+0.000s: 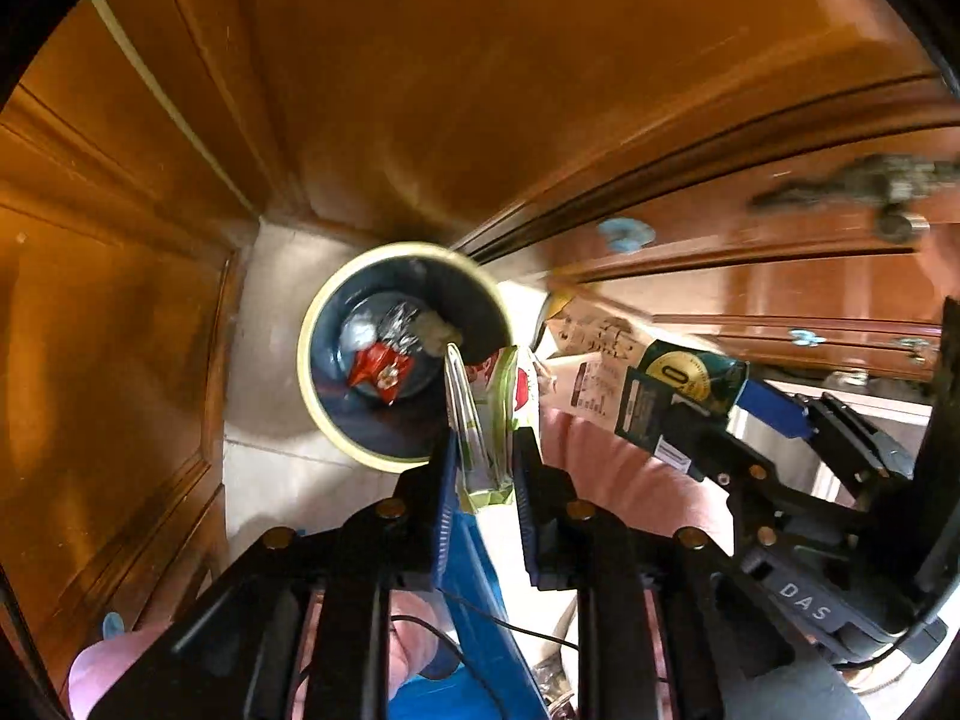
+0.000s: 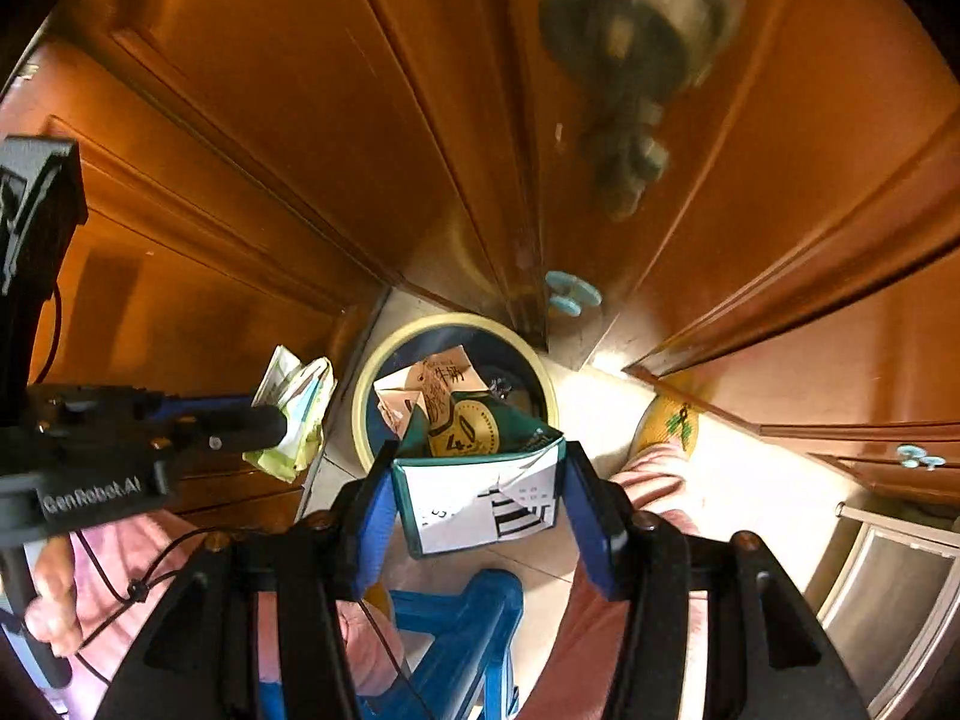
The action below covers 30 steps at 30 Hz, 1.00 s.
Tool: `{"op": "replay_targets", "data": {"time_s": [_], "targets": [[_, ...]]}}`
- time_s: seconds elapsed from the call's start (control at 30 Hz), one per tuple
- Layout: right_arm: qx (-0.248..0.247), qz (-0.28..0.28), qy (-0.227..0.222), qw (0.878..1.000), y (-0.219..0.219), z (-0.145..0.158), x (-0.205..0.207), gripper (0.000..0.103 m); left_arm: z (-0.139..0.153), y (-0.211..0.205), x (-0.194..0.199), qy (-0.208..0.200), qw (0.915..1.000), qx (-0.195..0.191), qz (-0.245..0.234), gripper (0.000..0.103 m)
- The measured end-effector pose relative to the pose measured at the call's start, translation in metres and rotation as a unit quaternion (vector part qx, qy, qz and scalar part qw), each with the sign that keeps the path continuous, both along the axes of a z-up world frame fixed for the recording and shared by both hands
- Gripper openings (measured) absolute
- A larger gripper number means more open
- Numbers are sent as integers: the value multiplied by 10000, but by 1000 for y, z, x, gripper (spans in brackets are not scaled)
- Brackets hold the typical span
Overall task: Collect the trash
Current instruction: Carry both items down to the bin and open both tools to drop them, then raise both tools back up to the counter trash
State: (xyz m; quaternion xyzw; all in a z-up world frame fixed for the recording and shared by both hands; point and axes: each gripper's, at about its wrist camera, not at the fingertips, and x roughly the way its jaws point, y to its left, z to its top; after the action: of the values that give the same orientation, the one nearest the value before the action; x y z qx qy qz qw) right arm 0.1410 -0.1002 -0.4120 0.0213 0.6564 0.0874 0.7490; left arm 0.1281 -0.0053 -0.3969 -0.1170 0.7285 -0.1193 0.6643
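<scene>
The bin (image 1: 405, 354), a round dark-blue pail with a pale rim, stood on the tiled floor (image 1: 276, 432) in a corner of wooden cabinet doors (image 1: 120, 300). At its bottom lay a red wrapper (image 1: 381, 373) touching a crumpled silver wrapper (image 1: 401, 324).

The left gripper (image 1: 483, 468) was clamped on a flattened green-and-white packet (image 1: 489, 414), its jaws drawn narrow with the packet standing upright between them. In the left wrist view the packet's upper end overlapped the near rim of the bin; in the right wrist view the same packet (image 2: 294, 420) hung just beside the bin (image 2: 366, 414), outside its rim.

The right gripper (image 2: 480, 498) held a dark-green carton (image 2: 480, 480), jaws set fairly wide and pressing on its two sides. The carton pointed down toward the bin, its far end over the near rim. A tan folded carton (image 2: 432, 387) lay beyond it, inside the bin's rim as seen from that camera, though whether it was resting in the bin could not be told.

A blue stool (image 2: 462, 630) stood below the grippers, nearer the person than the bin.
</scene>
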Motion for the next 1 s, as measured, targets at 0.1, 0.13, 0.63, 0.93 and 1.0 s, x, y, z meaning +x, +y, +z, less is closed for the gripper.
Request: {"op": "replay_targets", "data": {"time_s": [0.1,0.13,0.63,0.93,1.0], "targets": [[-69,95,126,9999,9,-16,5,53,-19,-1,-1,142,9998,92,-67,22],[-80,131,174,9997,11,-22,4,53,-24,-1,1,171,9998,93,-87,25],[144,-64,429,9990,9,-46,9,63,-34,12,8,250,9992,216,-244,73],[247,-92,303,9992,11,-31,6,63,-22,20,5,148,9994,253,-200,76],[238,-83,252,9994,10,-27,4,63,-19,22,4,122,9994,253,-197,76]]}}
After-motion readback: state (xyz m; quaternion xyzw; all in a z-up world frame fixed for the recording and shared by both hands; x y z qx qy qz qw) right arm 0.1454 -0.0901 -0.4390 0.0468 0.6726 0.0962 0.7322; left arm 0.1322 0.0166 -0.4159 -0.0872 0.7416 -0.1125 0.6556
